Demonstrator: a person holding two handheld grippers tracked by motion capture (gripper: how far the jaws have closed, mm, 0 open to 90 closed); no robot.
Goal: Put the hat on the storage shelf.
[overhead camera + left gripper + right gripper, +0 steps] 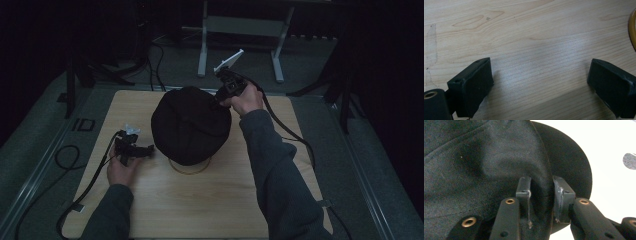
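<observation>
Centrally on the wooden table [225, 200], a black cap [190, 125] sits on a round stand whose yellowish ring base [189, 169] peeks out beneath it on the near side. The right gripper [220, 102] reaches the cap's far right side from the table's far edge, held by the right hand [246, 100]. In the right gripper view its jaws straddle a fold of the cap's fabric [541, 185] where crown meets brim; the fold lies between the pads [524, 190], though whether they press on it I cannot tell. The left gripper [150, 150] lies low on the table near its left edge, just beside the cap, in the left hand [120, 170]. Its jaws stand wide apart over bare wood [536, 50], grasping nothing.
</observation>
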